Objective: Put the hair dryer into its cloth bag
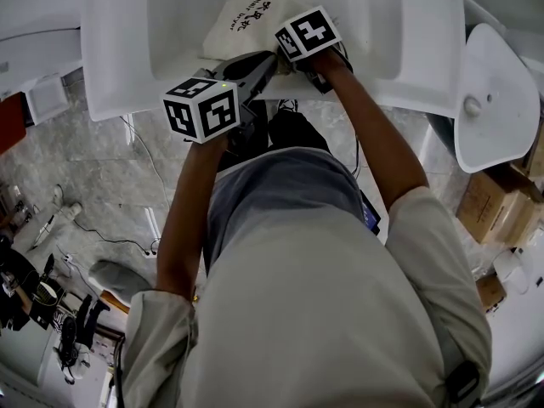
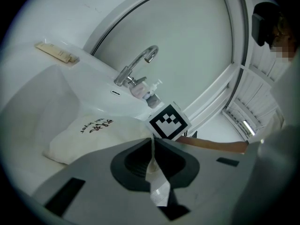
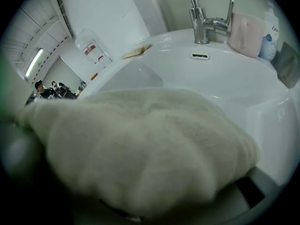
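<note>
Seeing white sink (image 1: 119, 66) with chrome faucet (image 3: 199, 25) standing at back edge, pink cup (image 3: 246, 34) and white bottle (image 3: 269, 34) sitting just beside it, flat tan packet (image 2: 57, 52) lying on rim; spotting cardboard boxes (image 1: 489, 202) and cables (image 1: 110, 243) lying on marble floor (image 1: 102, 168)

The head view looks steeply down from above the person's shoulders onto the white ceramic washbasin (image 1: 119, 49), which lies ahead of both tools. The left gripper view sits low behind the left gripper (image 2: 152, 144), whose jaws pinch a pale cloth strip. It faces across the basin to the curved chrome tap (image 2: 136, 64). The right gripper view faces that tap from the opposite side, its lens almost against the cream cloth bag with dark lettering (image 3: 140, 149). All three views share basin and bag.
</note>
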A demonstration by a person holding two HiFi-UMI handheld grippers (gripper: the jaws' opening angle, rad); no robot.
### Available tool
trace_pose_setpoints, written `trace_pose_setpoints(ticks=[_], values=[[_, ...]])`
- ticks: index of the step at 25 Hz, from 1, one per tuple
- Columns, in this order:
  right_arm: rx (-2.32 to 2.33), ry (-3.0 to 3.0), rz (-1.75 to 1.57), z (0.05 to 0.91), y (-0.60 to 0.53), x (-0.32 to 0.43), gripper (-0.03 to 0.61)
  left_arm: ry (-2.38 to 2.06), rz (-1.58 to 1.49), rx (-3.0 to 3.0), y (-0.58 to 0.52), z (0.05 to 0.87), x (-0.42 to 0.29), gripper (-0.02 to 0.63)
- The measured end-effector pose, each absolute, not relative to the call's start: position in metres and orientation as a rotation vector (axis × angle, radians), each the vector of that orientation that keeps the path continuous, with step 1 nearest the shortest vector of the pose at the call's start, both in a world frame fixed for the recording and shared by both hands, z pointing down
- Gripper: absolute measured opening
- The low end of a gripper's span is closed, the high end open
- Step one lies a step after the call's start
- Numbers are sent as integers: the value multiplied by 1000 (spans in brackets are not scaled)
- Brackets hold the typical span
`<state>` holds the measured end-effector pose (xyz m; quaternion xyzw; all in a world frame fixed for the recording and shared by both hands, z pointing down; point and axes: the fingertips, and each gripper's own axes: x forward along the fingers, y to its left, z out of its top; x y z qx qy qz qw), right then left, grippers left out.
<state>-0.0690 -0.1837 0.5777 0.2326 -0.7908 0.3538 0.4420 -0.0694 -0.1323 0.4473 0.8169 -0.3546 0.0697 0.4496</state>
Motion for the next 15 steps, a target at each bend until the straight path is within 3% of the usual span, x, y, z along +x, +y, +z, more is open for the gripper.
trace_pose_setpoints(ticks=[15], values=[[495,-1956,1001,573,-174,-70,261,-911,165,2002,-131,454,-73,28]])
